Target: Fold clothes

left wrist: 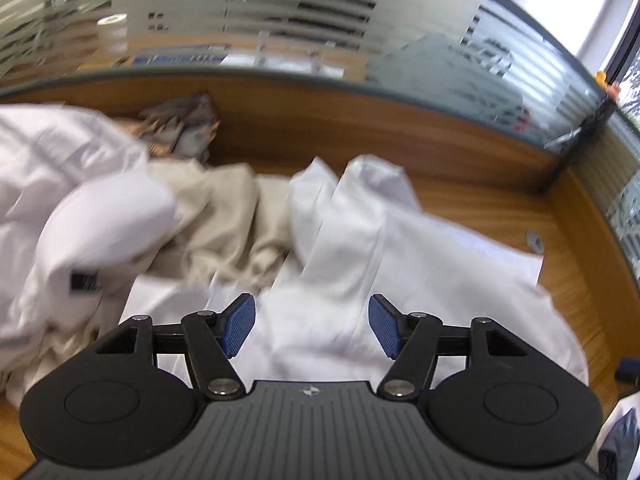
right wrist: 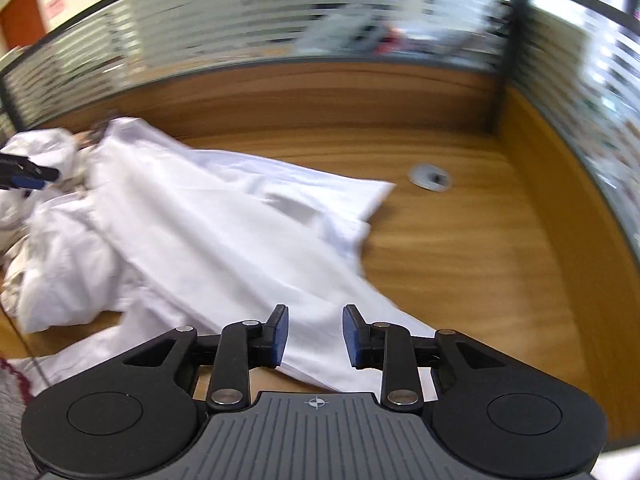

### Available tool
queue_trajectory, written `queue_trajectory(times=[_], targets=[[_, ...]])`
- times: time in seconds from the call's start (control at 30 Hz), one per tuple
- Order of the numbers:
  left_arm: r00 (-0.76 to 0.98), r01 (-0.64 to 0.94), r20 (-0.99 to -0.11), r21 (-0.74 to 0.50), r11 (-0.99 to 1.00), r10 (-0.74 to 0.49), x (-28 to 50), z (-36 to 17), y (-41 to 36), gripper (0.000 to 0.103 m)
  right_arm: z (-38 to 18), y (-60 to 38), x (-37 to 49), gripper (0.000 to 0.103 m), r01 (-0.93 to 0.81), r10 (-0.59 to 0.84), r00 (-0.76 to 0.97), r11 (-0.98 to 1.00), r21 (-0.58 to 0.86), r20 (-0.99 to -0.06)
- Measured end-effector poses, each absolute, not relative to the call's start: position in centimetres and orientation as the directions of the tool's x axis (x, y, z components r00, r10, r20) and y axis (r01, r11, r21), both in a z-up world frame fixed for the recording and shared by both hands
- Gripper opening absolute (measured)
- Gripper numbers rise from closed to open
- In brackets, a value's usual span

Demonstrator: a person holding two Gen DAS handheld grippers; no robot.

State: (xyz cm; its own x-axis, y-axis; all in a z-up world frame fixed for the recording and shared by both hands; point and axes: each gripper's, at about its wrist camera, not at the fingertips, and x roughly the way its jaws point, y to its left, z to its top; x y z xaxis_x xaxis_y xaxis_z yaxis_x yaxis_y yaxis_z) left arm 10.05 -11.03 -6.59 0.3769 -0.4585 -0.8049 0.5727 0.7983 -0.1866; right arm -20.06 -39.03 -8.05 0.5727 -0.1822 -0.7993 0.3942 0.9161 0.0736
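A white garment (left wrist: 400, 264) lies spread on the wooden desk (left wrist: 500, 204), long and partly flattened. My left gripper (left wrist: 312, 326) hovers over its near part, jaws wide apart, nothing between the blue pads (left wrist: 240, 326). In the right wrist view the same white garment (right wrist: 224, 232) runs from far left toward the near middle. My right gripper (right wrist: 315, 334) stands above its near end with the jaws partly apart and no cloth pinched between them. The left gripper's fingers (right wrist: 30, 176) show at the far left edge over the cloth pile.
A heap of white clothes (left wrist: 68, 204) and a beige cloth (left wrist: 224, 216) lie at the left, a patterned grey garment (left wrist: 184, 128) behind them. A round cable grommet (right wrist: 430, 176) sits in the desk. Frosted glass partitions (right wrist: 320, 28) wall the back and right.
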Motion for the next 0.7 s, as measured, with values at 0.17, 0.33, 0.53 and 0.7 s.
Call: queue_trajectory(times=[0.17, 0.33, 0.53, 0.7], targets=[[0.381, 0.535, -0.825, -0.171, 0.827, -0.417, 8.6, -8.3, -8.5, 0.069, -8.8, -36.1, -15.3, 0.032, 0.244, -0.083, 0.602, 0.966, 0.084, -0.794], [0.384, 0.525, -0.836, -0.153, 0.837, -0.393, 7.1, -9.3, -7.0, 0.069, -9.7, -32.5, -10.7, 0.035, 0.095, -0.006, 0.611, 0.993, 0.066, -0.792], [0.362, 0.510, -0.847, -0.171, 0.843, -0.390, 5.9, -10.3, -6.2, 0.073, -11.1, -28.6, -6.2, 0.042, -0.054, 0.039, 0.612, 0.999, 0.007, -0.790], [0.353, 0.528, -0.852, -0.160, 0.834, -0.387, 4.8, -10.6, -6.3, 0.075, -13.2, -26.0, -3.3, 0.052, -0.134, 0.055, 0.584, 0.991, -0.029, -0.810]])
